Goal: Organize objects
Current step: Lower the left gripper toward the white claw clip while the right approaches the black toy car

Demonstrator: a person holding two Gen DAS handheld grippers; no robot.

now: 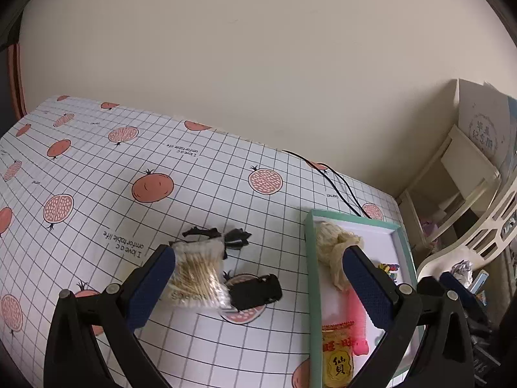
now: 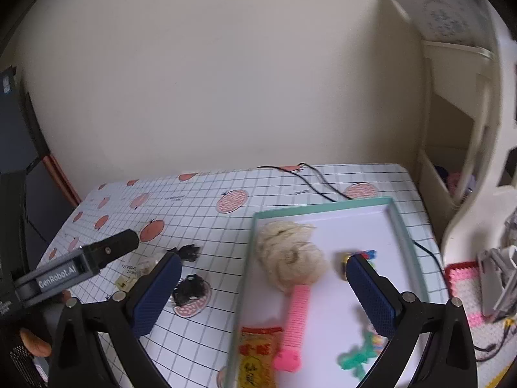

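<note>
The left gripper (image 1: 258, 278) hangs wide apart and empty above the bench (image 1: 200, 161); the cotton-swab packet (image 1: 197, 278) lies just inside its left finger, nearer than the right gripper (image 2: 263, 287), also apart, over the tray (image 2: 400, 226).

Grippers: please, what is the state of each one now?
Left gripper: open, holding nothing.
Right gripper: open, holding nothing.

The tablecloth (image 1: 200, 187) carries the upside-down print "I love a comfortable life", clearest at the left of the left wrist view. The yellow snack packet (image 1: 337, 359) at the lower right of that view shows the characters "仙貝". In the right wrist view, "GenRobot.AI" runs along the grey body of the left gripper (image 2: 58, 278) at lower left.
</note>
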